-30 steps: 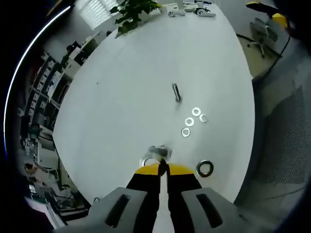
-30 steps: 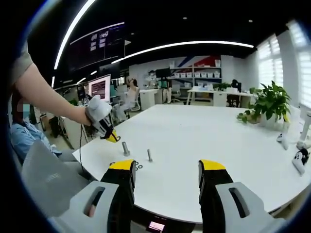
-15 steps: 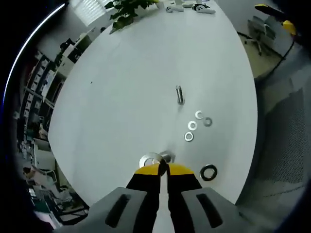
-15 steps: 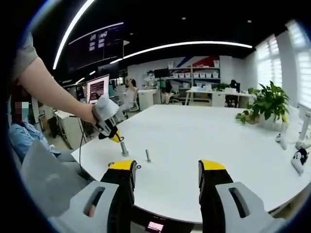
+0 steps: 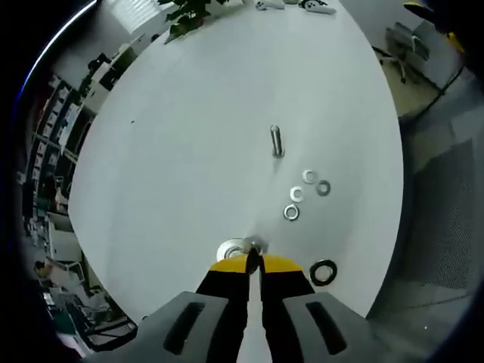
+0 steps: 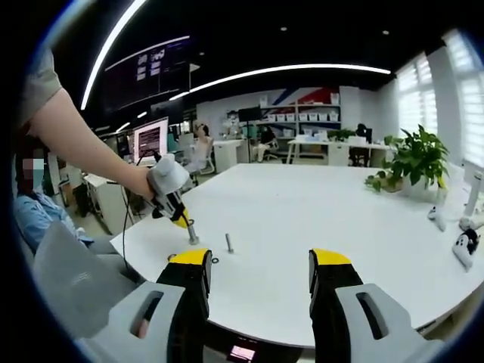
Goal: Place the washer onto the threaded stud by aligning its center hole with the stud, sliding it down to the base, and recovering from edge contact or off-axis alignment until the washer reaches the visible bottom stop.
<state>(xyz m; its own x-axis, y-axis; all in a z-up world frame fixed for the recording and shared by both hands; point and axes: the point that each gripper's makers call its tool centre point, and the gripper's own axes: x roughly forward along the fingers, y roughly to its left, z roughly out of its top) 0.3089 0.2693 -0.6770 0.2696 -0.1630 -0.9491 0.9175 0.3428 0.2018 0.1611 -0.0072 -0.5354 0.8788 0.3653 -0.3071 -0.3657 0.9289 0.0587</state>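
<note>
On the white table [image 5: 189, 136], seen in the left gripper view, the left gripper [image 5: 253, 263] points down with its yellow-tipped jaws pressed together, pinching the edge of a silver washer [image 5: 231, 249]. That washer sits right at the top of a threaded stud [image 5: 253, 243], which pokes up just past the jaw tips; whether the hole is already around the stud I cannot tell. Farther out on the table a second stud [image 5: 277, 141] stands upright, well apart from the first. Between the two lie four small washers [image 5: 292, 213] in a loose cluster, and a dark ring [image 5: 323, 272] lies near the table edge, just beside the gripper's right jaw. A potted plant [image 5: 185, 13] stands at the far end of the table.

From the right gripper view, the right gripper [image 6: 258, 266] hangs above the near edge of the table [image 6: 318, 219] with its jaws spread wide and nothing between them. Across from it the left gripper [image 6: 181, 219], held in a person's gloved hand [image 6: 166, 175], touches down at the top of the stud [image 6: 193, 234]. The second stud [image 6: 228, 243] stands just to the side. A plant [image 6: 420, 162] sits far off on the table
</note>
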